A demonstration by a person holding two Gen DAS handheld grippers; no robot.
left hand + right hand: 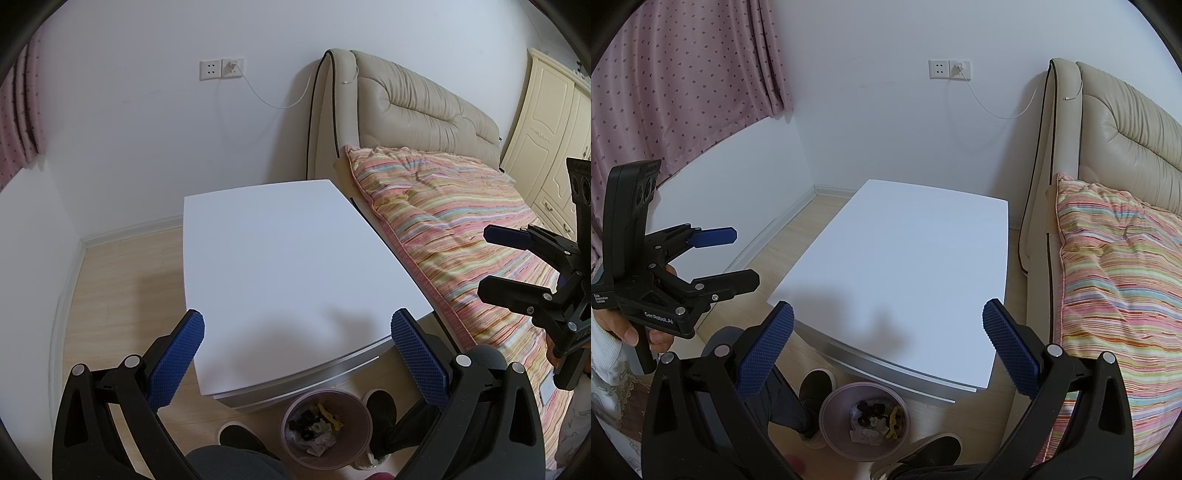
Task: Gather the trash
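A pink waste bin (360,417) stands on the floor in front of the white bedside table (288,258); it holds mixed trash (317,428), black, white and yellow pieces. It also shows in the right wrist view (834,406). My left gripper (297,350) is open and empty above the table's front edge. My right gripper (888,347) is open and empty above the same edge. The right gripper shows at the right of the left wrist view (487,262); the left one shows at the left of the right wrist view (746,254). The table top (901,266) is bare.
A bed with a striped quilt (461,236) and beige headboard (413,103) stands right of the table. The person's dark shoes (240,435) flank the bin. A cream wardrobe (546,122) is at far right, pink curtains (683,74) at left, and a charger cable (258,92) hangs from the wall socket.
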